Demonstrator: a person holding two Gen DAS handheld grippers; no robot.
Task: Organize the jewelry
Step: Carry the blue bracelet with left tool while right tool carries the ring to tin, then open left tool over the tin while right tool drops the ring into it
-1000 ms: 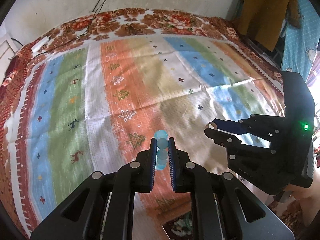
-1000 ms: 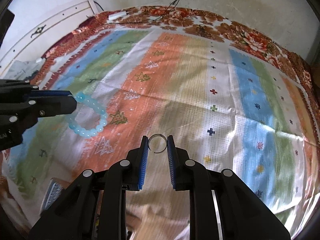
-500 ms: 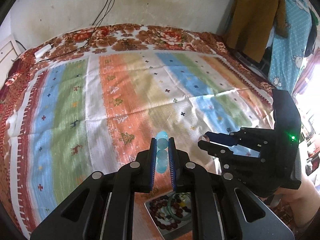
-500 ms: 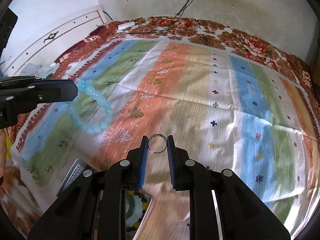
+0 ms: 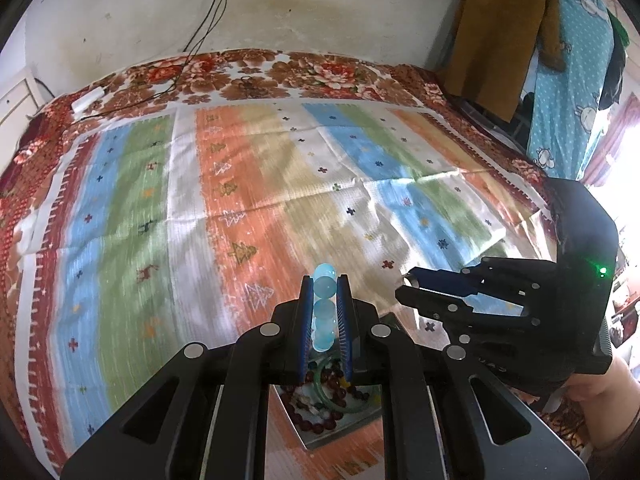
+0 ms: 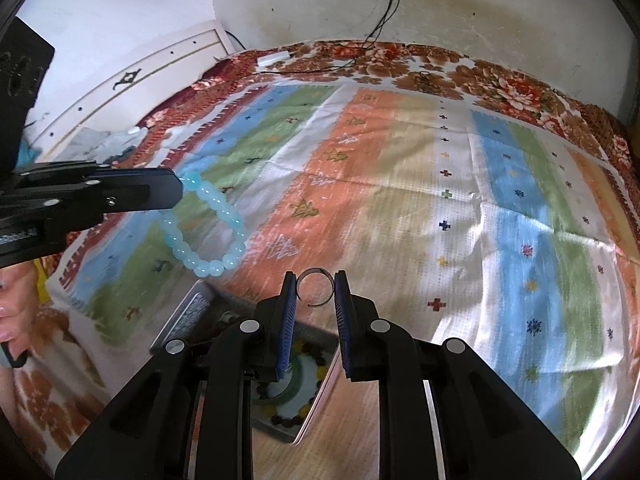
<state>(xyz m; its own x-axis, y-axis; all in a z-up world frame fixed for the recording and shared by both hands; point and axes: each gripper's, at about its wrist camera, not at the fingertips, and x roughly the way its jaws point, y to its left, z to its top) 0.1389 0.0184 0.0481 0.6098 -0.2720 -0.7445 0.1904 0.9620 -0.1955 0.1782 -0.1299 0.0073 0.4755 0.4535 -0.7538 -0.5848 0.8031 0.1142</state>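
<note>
Both grippers grip jewelry: left [image 5: 325,300] bead bracelet [image 6: 208,228], right [image 6: 315,296] ring [image 6: 315,286].

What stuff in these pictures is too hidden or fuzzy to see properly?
- The tray: in the right wrist view the right gripper covers most of it; in the left wrist view the left gripper does. Its whole contents cannot be listed.
- The blue bead bracelet: its top beads hide between the left gripper's fingers; the left wrist view shows it edge-on.
- The silver ring: too small for any detail.
- The striped cloth: its pattern is blurred.
</note>
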